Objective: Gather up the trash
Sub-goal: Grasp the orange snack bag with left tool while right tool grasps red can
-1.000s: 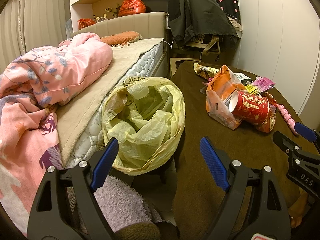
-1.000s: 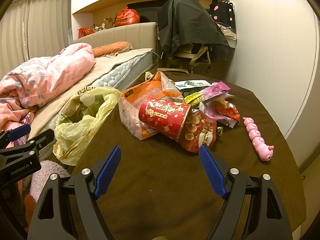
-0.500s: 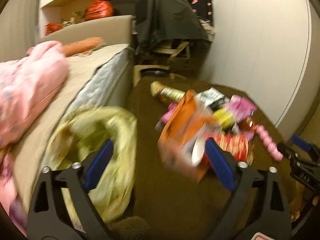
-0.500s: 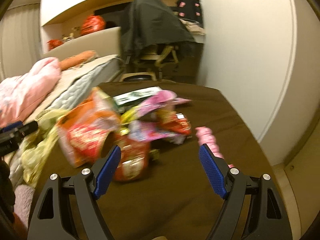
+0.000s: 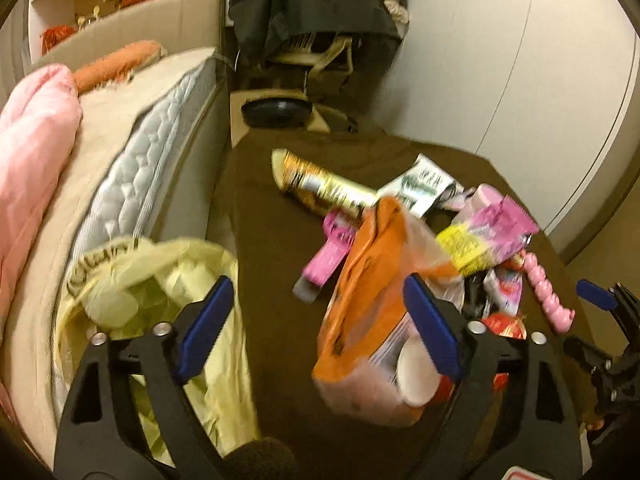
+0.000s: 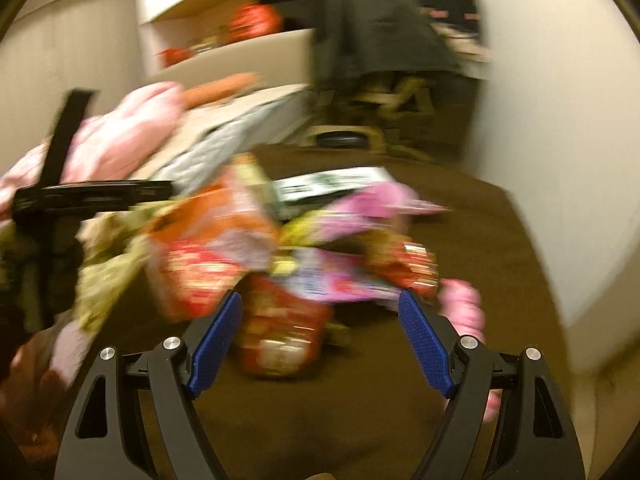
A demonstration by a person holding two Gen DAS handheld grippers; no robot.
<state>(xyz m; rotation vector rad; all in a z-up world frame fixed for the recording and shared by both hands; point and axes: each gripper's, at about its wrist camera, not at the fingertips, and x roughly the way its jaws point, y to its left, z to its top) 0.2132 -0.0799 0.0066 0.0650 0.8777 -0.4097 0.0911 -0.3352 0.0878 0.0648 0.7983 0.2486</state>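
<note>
A heap of trash lies on the brown table: an orange plastic bag with a red cup against it, a gold snack wrapper, pink and yellow wrappers. A yellow trash bag hangs open at the table's left edge. My left gripper is open and empty, its right finger close over the orange bag. My right gripper is open and empty just short of a red wrapper; that view is blurred.
A pink caterpillar toy lies at the table's right side. A bed with a pink quilt runs along the left. A chair draped in dark clothes stands behind the table. A white wall is on the right.
Both grippers have swung right and moved forward, closer to the trash heap. The yellow bag has slid to the left of the left wrist view. Both stay open.
</note>
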